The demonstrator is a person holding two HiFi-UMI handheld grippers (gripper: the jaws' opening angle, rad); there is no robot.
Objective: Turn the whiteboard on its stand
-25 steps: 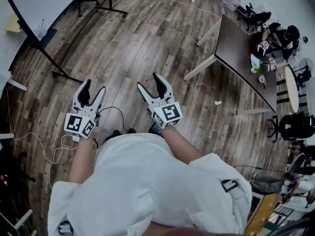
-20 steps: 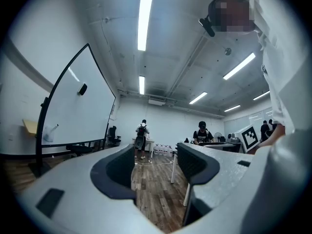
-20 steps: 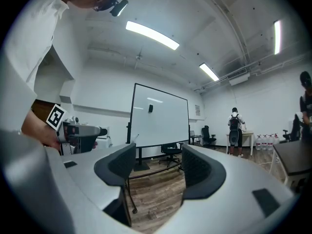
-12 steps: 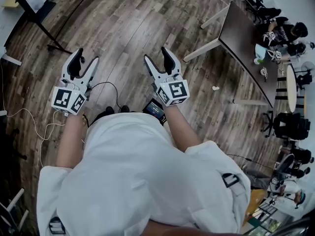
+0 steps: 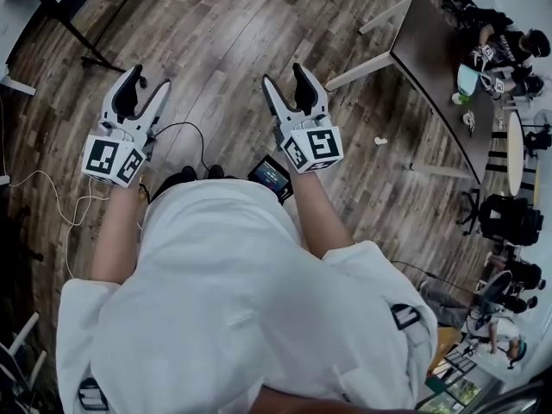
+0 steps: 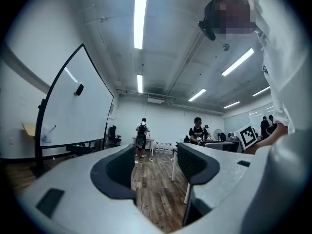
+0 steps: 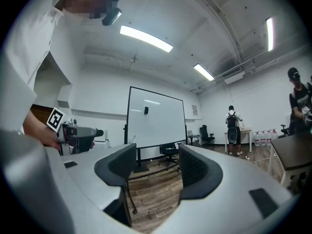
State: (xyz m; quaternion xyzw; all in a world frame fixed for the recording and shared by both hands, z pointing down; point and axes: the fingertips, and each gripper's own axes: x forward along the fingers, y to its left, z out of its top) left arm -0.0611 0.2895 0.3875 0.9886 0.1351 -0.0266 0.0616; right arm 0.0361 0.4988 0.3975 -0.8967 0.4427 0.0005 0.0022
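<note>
Fingers (image 7: 195, 172) of right gripper (image 5: 286, 74) and left gripper (image 5: 148, 78) stand apart, empty. Whiteboard (image 7: 156, 116) stands well ahead of both grippers; probably rigid, bulky, smooth-faced, so best taken at a side edge.

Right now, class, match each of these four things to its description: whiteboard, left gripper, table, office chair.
Things:
1 whiteboard
2 left gripper
3 table
4 office chair

Descriptions:
A jaws apart, nothing between them
B dark top, pale legs
C black, close to the board
D upright, white, black-framed

Pairs: 1-D, 2-A, 3-B, 4-C
</note>
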